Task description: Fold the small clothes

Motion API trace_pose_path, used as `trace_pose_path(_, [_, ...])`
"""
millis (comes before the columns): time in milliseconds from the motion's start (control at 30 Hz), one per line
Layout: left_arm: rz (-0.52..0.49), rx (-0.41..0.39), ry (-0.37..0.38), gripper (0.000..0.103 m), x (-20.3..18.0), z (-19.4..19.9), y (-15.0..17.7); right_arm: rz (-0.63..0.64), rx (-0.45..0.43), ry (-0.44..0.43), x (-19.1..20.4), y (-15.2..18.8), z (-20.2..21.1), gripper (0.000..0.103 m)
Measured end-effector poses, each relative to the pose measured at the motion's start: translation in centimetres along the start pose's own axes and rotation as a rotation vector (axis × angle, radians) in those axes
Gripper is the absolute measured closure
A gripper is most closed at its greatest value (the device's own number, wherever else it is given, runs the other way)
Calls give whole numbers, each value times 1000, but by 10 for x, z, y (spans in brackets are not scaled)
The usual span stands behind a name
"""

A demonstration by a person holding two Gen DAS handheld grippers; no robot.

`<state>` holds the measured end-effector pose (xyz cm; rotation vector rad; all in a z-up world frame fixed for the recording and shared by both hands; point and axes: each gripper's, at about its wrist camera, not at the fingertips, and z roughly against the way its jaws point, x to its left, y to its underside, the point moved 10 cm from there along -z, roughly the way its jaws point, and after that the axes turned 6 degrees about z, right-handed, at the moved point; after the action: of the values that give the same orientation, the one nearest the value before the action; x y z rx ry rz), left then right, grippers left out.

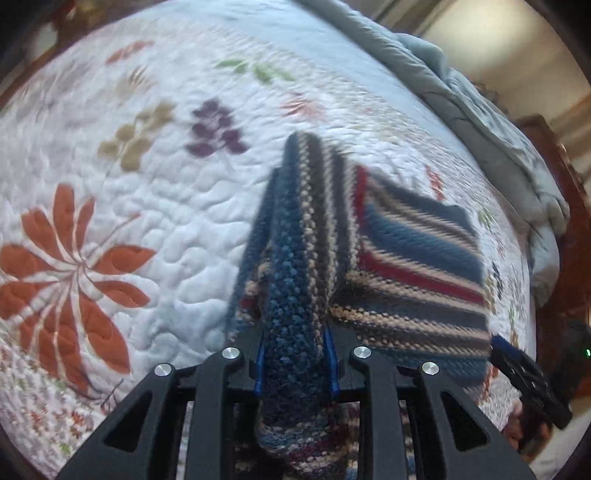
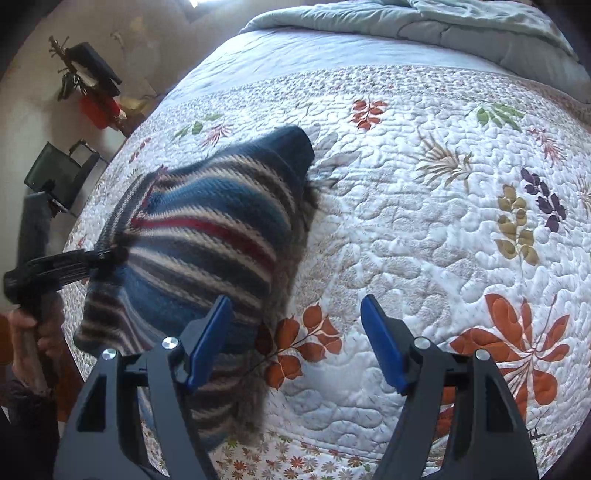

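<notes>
Left fingers (image 1: 295,363) pinching striped knit (image 1: 413,251); right fingers (image 2: 291,343) spread, empty

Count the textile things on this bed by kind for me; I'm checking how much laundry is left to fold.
Striped knitted garment, pinched in the fingers of the left gripper: 1
Floral quilt spread over the bed: 1
Grey-blue comforter bunched at the far end: 1
Total: 3
Only the one small garment shows in either wrist view.

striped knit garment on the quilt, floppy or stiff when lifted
Probably floppy: the striped knit garment bunches and drapes from the left gripper pinching it. Its chunky weave probably grips rather than slips. The open right gripper may need to support the sagging side.
</notes>
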<state>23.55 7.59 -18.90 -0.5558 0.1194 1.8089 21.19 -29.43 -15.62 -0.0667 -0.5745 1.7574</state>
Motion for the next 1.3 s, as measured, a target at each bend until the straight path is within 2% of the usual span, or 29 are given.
trace_pose_path(67, [41,6,48,78,4,-1,-2,14,11,4,3,2,-6,31])
trace_pose_path(100, [30,8,57,78,2,0,-2,19,15,2,4,3,-8,31])
trace_pose_path(233, [-92,-19,19,78,-18,5,-3,43,29,24,10,6,-15,31])
trace_pose_path(333, [-122,-29,17,78,-27,1,-10,41,21,38,8,5,-13,31])
trace_pose_path(500, [-97,7,43,75,-16,-18,-9,53,5,19,16,5,-5,31])
trace_pose_path(633, [-85,0,91,74,-10,-17,-1,84,5,36,20,4,-9,31])
trace_pose_path(733, [-39,5,121,70,-9,-6,-3,42,14,10,14,5,-10,31])
trace_pose_path(833, [-58,-27,83,69,-9,20,6,46,2,21,12,6,-1,31])
trace_pose_path(900, [-91,-50,30,69,-6,41,21,49,1,28,14,12,5,31])
trace_pose_path(1033, [-151,-86,18,67,-4,73,57,33,5,9,23,28,16,31])
trace_pose_path(1133, [-188,-76,20,67,-6,74,74,9,5,-1,29,45,24,31])
trace_pose_path(1300, [-201,-33,-11,68,-5,50,81,-28,2,-11,37,73,38,30])
